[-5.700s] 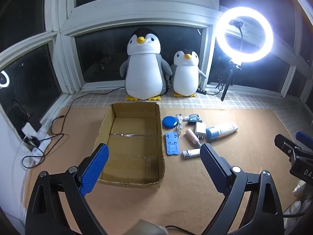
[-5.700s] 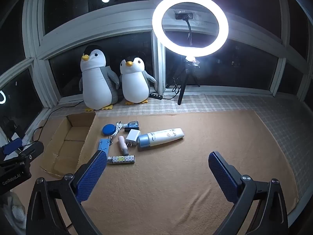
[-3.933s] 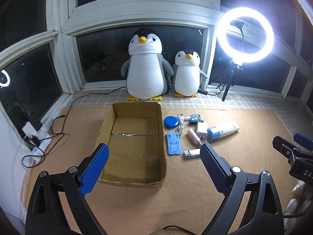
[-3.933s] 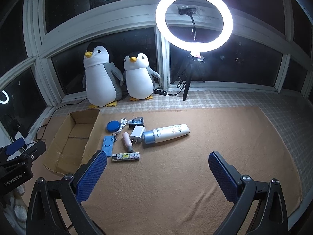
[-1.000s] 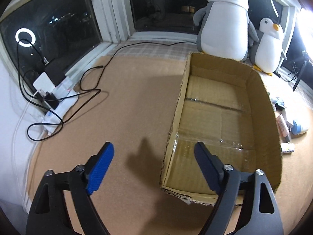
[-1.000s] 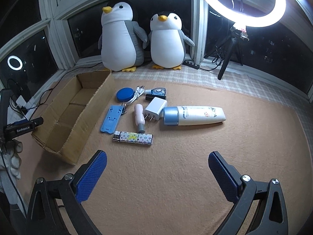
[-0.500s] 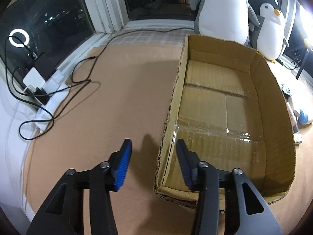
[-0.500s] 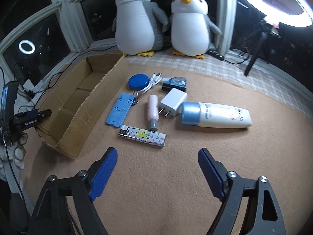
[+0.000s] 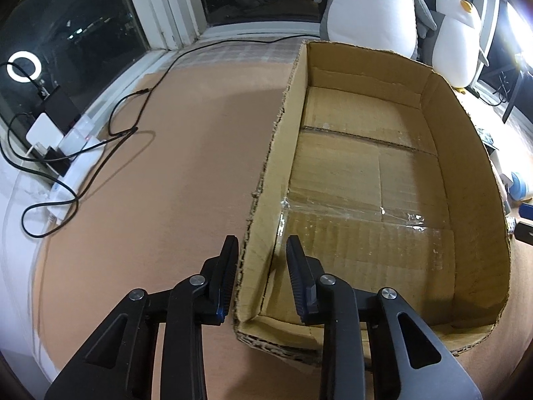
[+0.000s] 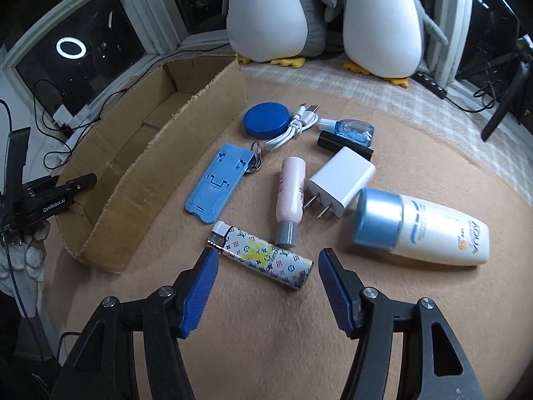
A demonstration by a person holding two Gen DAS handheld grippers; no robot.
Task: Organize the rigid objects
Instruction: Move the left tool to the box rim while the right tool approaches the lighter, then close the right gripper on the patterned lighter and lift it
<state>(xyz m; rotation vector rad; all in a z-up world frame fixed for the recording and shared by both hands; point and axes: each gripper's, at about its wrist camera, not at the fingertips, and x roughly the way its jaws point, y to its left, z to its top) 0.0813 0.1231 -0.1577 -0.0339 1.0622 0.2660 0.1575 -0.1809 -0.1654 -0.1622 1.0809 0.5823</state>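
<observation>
An empty cardboard box [image 9: 276, 133] lies on the tan mat. My left gripper [image 9: 262, 250] straddles its left wall near the front corner, shut on the cardboard, one pad outside and one inside. In the right wrist view, a patterned lighter [image 10: 263, 255] lies just ahead of my right gripper [image 10: 268, 252]. Its jaws are closing, and the pads stand clear of the lighter on both sides. Beyond it lie a blue phone stand [image 10: 220, 181], a pink bottle [image 10: 289, 196], a white charger [image 10: 339, 181] and a lotion bottle [image 10: 429, 230].
Further back lie a blue round lid [image 10: 265, 120], a white cable [image 10: 296, 126], a small blue bottle [image 10: 349, 128] and a black stick [image 10: 343, 145]. Two plush penguins [image 10: 379, 23] sit by the window. A power strip with cables [image 9: 66, 143] lies left of the mat.
My left jaws have closed onto the box's left wall. My right gripper has dropped toward the lighter, and its jaws have narrowed around it.
</observation>
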